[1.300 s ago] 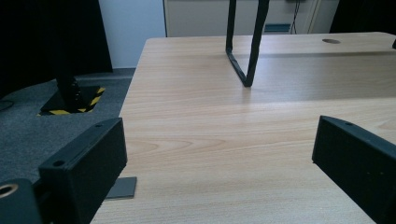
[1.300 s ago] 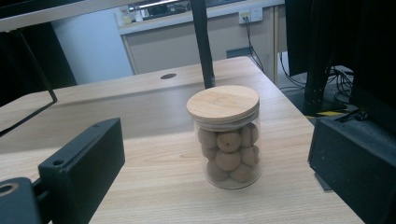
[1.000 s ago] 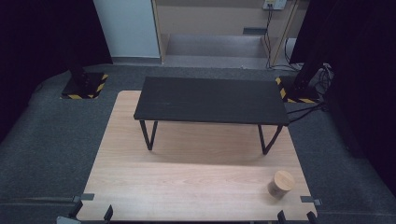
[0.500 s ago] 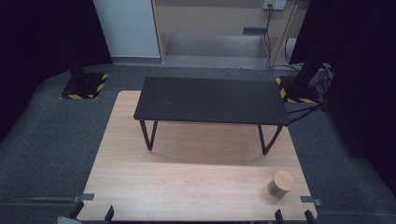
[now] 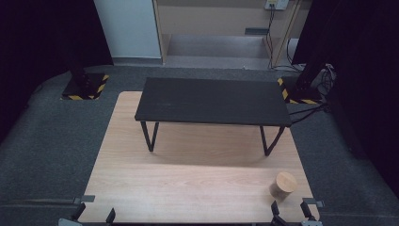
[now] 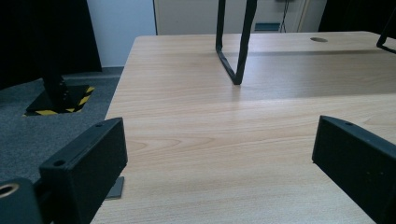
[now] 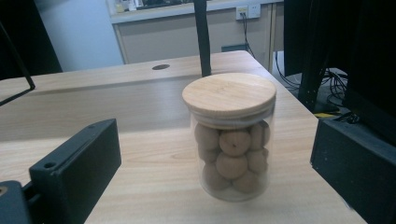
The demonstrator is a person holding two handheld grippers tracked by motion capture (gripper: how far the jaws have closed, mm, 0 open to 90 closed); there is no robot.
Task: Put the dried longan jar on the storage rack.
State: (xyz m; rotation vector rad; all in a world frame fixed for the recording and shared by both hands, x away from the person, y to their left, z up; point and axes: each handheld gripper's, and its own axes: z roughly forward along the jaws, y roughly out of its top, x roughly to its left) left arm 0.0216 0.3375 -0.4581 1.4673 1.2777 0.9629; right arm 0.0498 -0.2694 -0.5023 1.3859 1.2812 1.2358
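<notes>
A clear glass jar with a round wooden lid stands near the front right corner of the wooden table. In the right gripper view the jar holds several brown balls. My right gripper sits just in front of it at the table's near edge. Its jaws have just been opening and stand wide, the jar a little ahead of the gap and touching neither pad. My left gripper rests at the front left edge, open over bare wood.
A low black bench on thin metal legs stands across the far half of the table. Grey carpet surrounds the table. Black stand bases with yellow-striped tape sit at both far corners, and cables trail at the right.
My right gripper has slid a little forward toward the jar, so more of its fingertips show at the bottom edge. The left gripper and the jar have stayed put.
</notes>
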